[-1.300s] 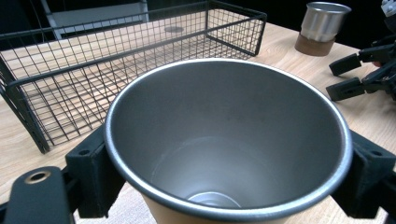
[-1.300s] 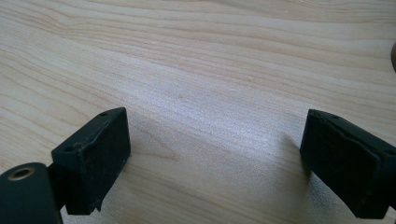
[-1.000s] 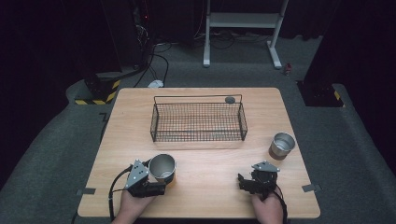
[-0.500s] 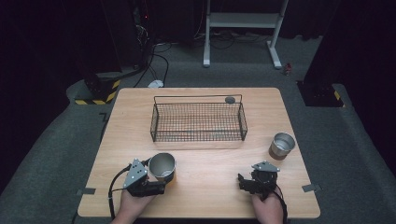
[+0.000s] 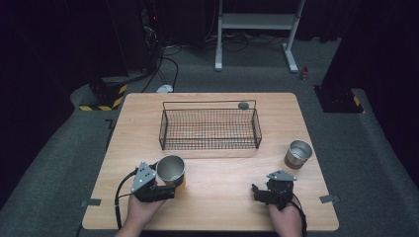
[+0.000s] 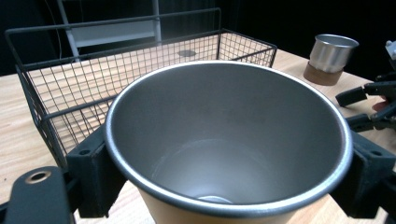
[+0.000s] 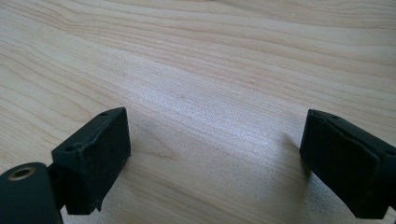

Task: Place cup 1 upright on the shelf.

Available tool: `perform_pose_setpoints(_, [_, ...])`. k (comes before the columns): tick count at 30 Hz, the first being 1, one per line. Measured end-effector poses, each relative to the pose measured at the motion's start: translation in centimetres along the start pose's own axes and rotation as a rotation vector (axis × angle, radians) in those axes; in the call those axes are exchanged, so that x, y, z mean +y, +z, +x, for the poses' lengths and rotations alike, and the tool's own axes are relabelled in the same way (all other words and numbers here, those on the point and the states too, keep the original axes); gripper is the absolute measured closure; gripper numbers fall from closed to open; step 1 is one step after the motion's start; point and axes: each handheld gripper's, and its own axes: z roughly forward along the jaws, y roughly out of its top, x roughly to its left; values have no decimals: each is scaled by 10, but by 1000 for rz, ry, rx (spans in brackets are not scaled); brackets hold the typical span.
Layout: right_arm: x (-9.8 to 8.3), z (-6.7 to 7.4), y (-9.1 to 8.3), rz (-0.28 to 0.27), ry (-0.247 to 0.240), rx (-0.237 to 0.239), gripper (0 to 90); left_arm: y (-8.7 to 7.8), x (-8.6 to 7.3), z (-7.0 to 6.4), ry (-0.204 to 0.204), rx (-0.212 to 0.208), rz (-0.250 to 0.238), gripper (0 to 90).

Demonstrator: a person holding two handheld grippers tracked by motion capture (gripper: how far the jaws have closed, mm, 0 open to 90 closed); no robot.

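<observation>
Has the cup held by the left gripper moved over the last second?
No. The cup in the left gripper sits at the same spot in front of the wire basket as before.

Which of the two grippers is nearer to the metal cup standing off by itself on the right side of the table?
Right. The right gripper sits open on the bare table, just below and left of that cup. The left gripper is across the table, its jaws around the other cup.

Dark room, grey carpet floor (image 5: 64,163), white metal stand (image 5: 257,22) behind, yellow-black hazard block (image 5: 101,96), tangled cables (image 5: 165,64)
</observation>
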Motion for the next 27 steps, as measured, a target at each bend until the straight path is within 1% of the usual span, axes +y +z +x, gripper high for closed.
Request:
perform_pose_setpoints(5, [0,0,0,3,-1,6,85,4,6,-2,7,8,-4,135])
perform_pose_setpoints(7, [1,-1,1,1,-8,7,86,6,8,-3,11,12,-6,135])
perform_pose_setpoints(9, [2,-1,1,0,-14,-1,88,8,9,-4,8,10,-8,135])
perform_pose_setpoints(10, [2,-1,2,-1,-14,-6,88,9,10,-4,8,13,-10,135])
perform_pose_setpoints(11, [3,-1,2,1,-4,-4,88,10,10,-5,7,14,-10,135])
perform_pose_setpoints(13, [3,-2,3,0,-1,2,87,11,11,-5,12,17,-12,135])
perform_pose_setpoints(18, [3,-2,3,1,0,6,84,12,14,-5,6,29,-18,135])
perform_pose_setpoints(21, [3,-2,3,2,-1,6,84,11,17,-5,-5,33,-23,135])
perform_pose_setpoints(25, [3,-2,3,2,-1,6,84,10,20,-5,2,40,-32,135])
perform_pose_setpoints(27, [3,-2,3,2,-1,6,84,9,22,-4,-2,41,-33,135])
